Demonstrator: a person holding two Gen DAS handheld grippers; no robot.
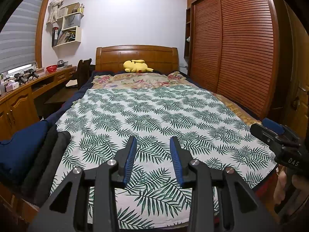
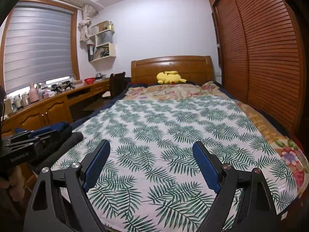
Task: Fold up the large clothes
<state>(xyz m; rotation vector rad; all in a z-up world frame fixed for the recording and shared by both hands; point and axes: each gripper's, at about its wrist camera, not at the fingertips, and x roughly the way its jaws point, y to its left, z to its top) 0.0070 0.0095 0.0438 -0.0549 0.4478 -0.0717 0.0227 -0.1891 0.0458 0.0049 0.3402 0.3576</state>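
Landmark taken: the leaf-print sheet (image 1: 154, 119) spread flat over the bed (image 1: 241, 114), covering it from the foot end to just short of the floral bedding (image 1: 135, 80) near the headboard (image 1: 137, 58). At the sheet's left edge, near the foot, lies a stack of folded clothes (image 1: 25, 152), navy, black and grey, touching the sheet's border. Farther left of the sheet, across the gap beside the bed, a wooden desk (image 2: 54, 100) runs under the window and carries a red basket (image 2: 89, 80) and assorted small items. The left gripper (image 1: 153, 150) hovers above the sheet's foot end, jaws released with a moderate gap and nothing between them. The right gripper (image 2: 151, 160) hovers over the same end, to the right, jaws released wider, also empty. Beyond the sheet's far end a yellow plush toy (image 2: 170, 77) rests against the headboard. Right of the sheet stands a louvred wardrobe (image 2: 266, 54).
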